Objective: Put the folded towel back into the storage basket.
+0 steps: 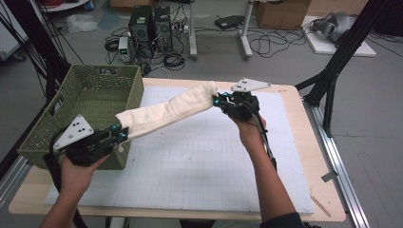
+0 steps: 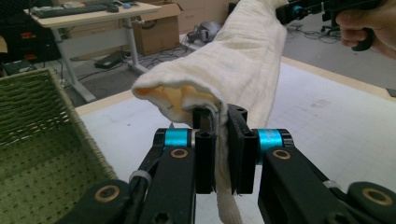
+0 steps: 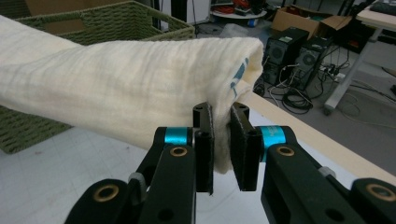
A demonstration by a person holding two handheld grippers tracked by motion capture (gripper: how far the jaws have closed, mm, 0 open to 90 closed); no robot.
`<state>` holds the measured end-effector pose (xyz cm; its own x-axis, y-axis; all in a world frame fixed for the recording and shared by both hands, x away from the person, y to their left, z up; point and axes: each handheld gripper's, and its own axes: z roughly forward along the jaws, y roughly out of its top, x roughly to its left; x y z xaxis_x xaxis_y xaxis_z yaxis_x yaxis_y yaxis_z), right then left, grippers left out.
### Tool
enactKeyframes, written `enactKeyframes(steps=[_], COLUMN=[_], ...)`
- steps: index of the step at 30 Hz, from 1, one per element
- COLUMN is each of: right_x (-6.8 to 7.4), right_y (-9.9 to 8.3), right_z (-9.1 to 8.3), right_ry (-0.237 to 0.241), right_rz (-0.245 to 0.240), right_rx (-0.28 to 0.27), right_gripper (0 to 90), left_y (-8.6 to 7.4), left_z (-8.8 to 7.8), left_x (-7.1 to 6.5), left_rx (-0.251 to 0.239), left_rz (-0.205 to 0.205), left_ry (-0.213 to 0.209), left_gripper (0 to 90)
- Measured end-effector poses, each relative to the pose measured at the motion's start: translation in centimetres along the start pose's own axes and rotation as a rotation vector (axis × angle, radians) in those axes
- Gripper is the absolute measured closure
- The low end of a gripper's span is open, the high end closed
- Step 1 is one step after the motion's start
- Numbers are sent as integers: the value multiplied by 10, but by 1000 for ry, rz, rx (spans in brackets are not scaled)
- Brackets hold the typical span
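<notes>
Black jaws of the left gripper (image 2: 222,154) pinch one end of the cream folded cloth (image 1: 166,111); the right gripper (image 3: 222,144) clamps the other, where blue print shows. High view shows it stretched above the gridded white mat (image 1: 199,161), beside the green woven basket (image 1: 90,95).

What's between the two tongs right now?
The cream cloth, folded long, spans from the left tongs to the right tongs, both clamped on its ends, seen in the high view.
</notes>
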<state>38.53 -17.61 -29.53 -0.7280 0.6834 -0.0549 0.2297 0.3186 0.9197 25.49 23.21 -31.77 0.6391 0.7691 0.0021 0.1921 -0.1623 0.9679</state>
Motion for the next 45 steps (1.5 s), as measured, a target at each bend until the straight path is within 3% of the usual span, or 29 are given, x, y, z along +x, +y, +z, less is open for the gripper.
enactKeyframes(steps=[13, 27, 45], right_x=[20, 39, 81], right_y=[46, 85, 126], right_z=[51, 98, 178], right_ry=[33, 80, 150], right_rz=[-66, -85, -138], right_rx=[7, 3, 30], right_gripper=[813, 813, 813], left_y=[-3, -8, -20], left_z=[-33, -59, -97], left_x=[17, 28, 56], left_rx=[-32, -41, -26], left_rz=[-1, 9, -1], left_ry=[71, 142, 310], left_gripper=[822, 822, 822])
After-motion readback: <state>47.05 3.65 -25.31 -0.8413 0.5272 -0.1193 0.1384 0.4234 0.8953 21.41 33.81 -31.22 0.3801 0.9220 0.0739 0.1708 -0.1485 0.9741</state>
